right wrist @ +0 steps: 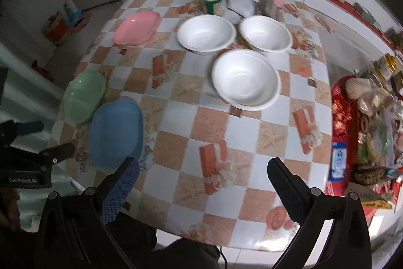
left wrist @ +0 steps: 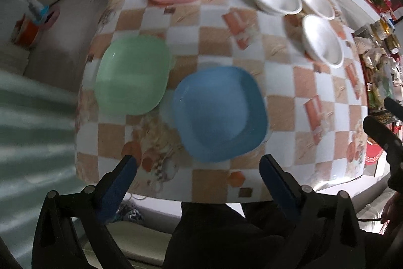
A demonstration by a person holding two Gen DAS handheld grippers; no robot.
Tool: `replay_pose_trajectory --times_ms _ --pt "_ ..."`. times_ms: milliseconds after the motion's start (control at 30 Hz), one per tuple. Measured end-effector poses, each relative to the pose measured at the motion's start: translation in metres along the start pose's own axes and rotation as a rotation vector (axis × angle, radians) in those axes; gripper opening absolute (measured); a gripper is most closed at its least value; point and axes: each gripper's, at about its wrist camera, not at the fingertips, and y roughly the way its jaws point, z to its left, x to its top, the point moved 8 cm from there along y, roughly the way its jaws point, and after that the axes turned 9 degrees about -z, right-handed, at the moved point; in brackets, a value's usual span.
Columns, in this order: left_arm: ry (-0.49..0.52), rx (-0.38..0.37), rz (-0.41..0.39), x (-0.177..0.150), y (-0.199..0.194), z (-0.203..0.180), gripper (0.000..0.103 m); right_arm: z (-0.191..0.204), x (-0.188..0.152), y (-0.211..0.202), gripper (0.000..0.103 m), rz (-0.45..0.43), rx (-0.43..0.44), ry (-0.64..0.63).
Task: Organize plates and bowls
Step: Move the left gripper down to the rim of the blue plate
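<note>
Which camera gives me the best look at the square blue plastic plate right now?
The left wrist view: the square blue plastic plate lies large and nearly face-on just ahead of the open left gripper, though blurred. The right wrist view shows it small and foreshortened at the table's left edge.

Both wrist cameras look down from above the near edge of the checkered table (left wrist: 314,82), the left almost straight down over the blue plate (left wrist: 219,115), the right more obliquely toward the white bowls (right wrist: 245,78), both sharing the whole tabletop.
</note>
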Motion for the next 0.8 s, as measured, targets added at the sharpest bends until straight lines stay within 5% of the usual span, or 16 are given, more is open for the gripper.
replay_pose_trajectory --times_ms 467,800 --pt "-0.008 -0.022 0.063 -0.016 0.050 0.018 0.091 0.067 -0.015 0.059 0.102 0.176 0.092 -0.123" --pt "0.010 -0.037 0.097 -0.024 0.075 0.025 0.086 0.086 -0.015 0.085 0.102 0.198 0.047 -0.186"
